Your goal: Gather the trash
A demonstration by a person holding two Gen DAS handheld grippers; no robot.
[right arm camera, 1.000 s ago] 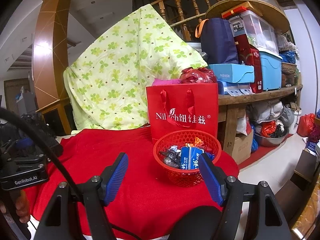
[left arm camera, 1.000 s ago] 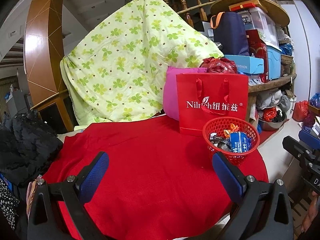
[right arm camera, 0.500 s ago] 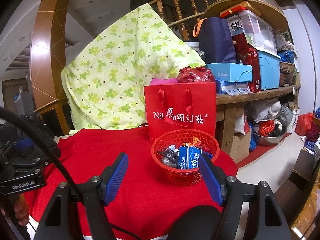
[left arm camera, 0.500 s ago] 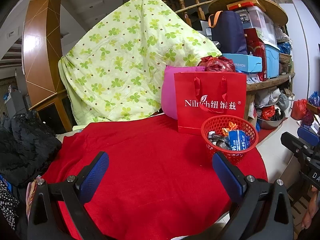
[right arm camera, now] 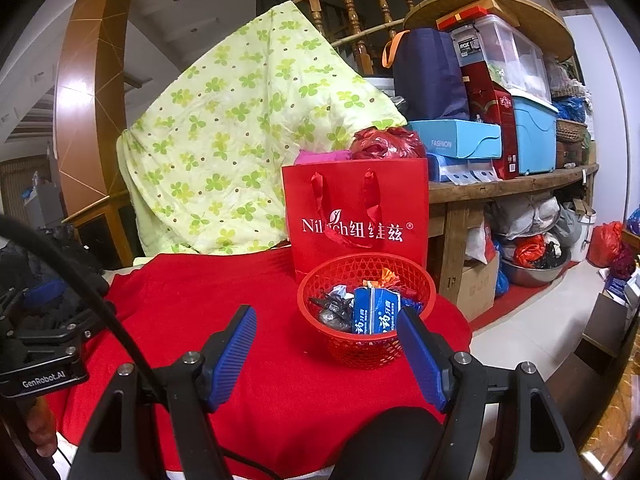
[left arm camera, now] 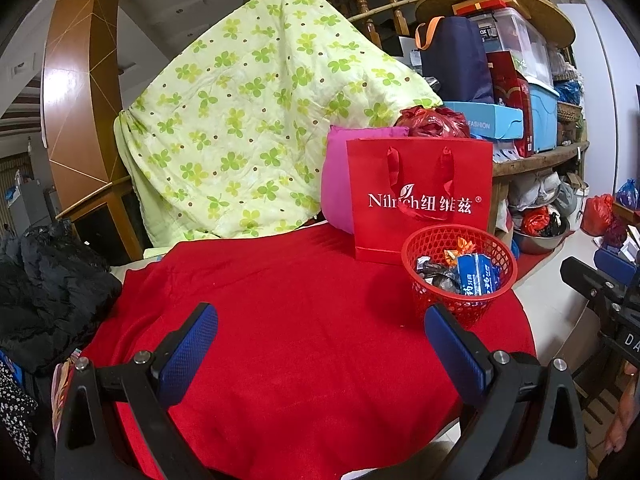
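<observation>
left wrist view: the left gripper is held low over the red cloth-covered round table, pointing forward and a little downward. its two blue-padded fingers stand wide apart, and only red cloth lies between them. the small red plastic mesh basket stands toward the right edge of the table, just beyond the right finger and not touching it. inside lie the trash pieces: a blue toothpaste box, some crumpled silver and dark wrappers and an orange wrapper. directly behind the basket stands a red paper gift bag with white letters, upright.

in the right wrist view, the right gripper also points forward with a slight downward tilt, its jaws apart and holding nothing. the basket sits just ahead of them, nearer the right-hand fingertip (it looks close, but i see no contact). at the left border a hand holds the black body of the other gripper.
</observation>
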